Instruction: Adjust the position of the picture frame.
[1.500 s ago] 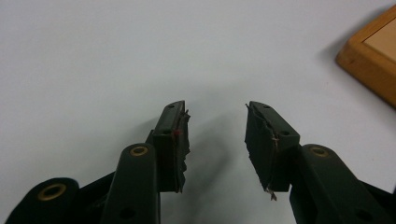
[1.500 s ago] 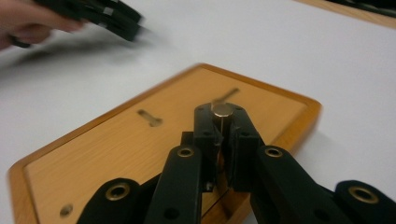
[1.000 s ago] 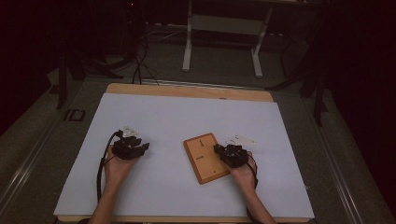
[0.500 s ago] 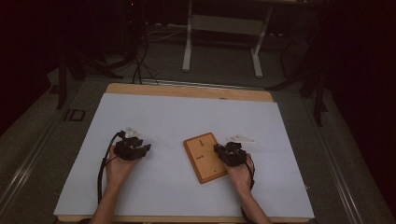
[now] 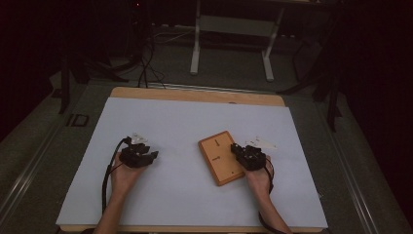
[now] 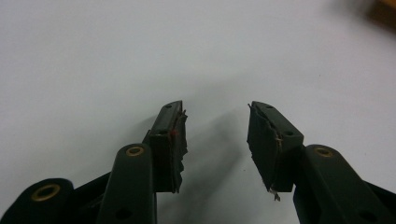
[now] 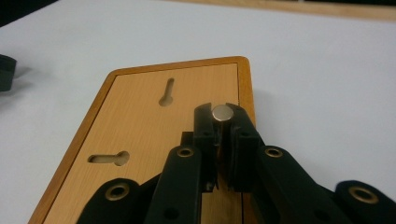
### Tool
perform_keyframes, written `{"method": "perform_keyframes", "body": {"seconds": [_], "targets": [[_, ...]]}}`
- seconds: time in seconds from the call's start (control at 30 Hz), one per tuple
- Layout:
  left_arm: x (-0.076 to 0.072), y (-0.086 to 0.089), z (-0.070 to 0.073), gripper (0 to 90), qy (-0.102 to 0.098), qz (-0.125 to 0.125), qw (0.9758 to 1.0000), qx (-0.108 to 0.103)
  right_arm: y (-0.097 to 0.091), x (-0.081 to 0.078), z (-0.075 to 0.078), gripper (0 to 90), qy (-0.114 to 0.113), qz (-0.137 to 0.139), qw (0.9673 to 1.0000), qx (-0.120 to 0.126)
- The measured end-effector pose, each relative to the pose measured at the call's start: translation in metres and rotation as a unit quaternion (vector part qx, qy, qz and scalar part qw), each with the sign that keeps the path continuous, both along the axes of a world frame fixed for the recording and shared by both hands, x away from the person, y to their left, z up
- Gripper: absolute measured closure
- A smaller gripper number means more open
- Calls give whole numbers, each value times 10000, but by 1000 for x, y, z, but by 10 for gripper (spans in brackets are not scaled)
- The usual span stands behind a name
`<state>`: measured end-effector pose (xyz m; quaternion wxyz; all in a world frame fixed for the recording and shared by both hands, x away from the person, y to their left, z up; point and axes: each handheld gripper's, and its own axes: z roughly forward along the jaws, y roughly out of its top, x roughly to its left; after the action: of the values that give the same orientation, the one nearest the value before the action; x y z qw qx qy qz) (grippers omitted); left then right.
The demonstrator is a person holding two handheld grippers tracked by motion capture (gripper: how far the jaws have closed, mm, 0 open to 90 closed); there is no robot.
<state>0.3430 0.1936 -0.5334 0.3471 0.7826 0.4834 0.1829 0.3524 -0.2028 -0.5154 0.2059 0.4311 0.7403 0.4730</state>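
While the right gripper (image 7: 223, 114) stayed clamped on a small round metal piece (image 7: 222, 113), probably a magnet or pin head, that piece sat just above the wooden board (image 7: 140, 140), near the board's far right edge in the right gripper view. Board lay flat on the white table cover (image 5: 185, 126), right of centre in the high view, tilted a little, with two keyhole slots (image 7: 167, 92) cut in its face; nothing showed inside them. Right gripper (image 5: 248, 155) overlapped the board's right edge in the high view. Versus the earlier high views, the board had not shifted and both hands kept about the same spots. Left gripper (image 6: 217, 128) hung over bare white cover, well apart from the board; its jaws stood wide with nothing between them and had just been opening a bit more. Left hand (image 5: 124, 173) came in from the bottom, cable (image 5: 104, 180) trailing beside the wrist. Beyond the table's wooden far edge (image 5: 195, 95), a white metal stand (image 5: 231, 29) stood on the dark floor.
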Motion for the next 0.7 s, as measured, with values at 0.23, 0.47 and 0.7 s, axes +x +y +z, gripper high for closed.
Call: {"method": "perform_keyframes", "body": {"seconds": [0.23,0.47,0.7], "targets": [[1,-2,-2,559,28,-27,10000,31,4,-5,2,845,-232,491,9985,-25],[0,-2,-1,559,12,-38,10000,31,32,-14,6,845,-299,1283,9913,-32],[-1,-8,-1,559,3,-188,9998,-4,47,-9,0,844,-114,1669,9859,-27]]}}
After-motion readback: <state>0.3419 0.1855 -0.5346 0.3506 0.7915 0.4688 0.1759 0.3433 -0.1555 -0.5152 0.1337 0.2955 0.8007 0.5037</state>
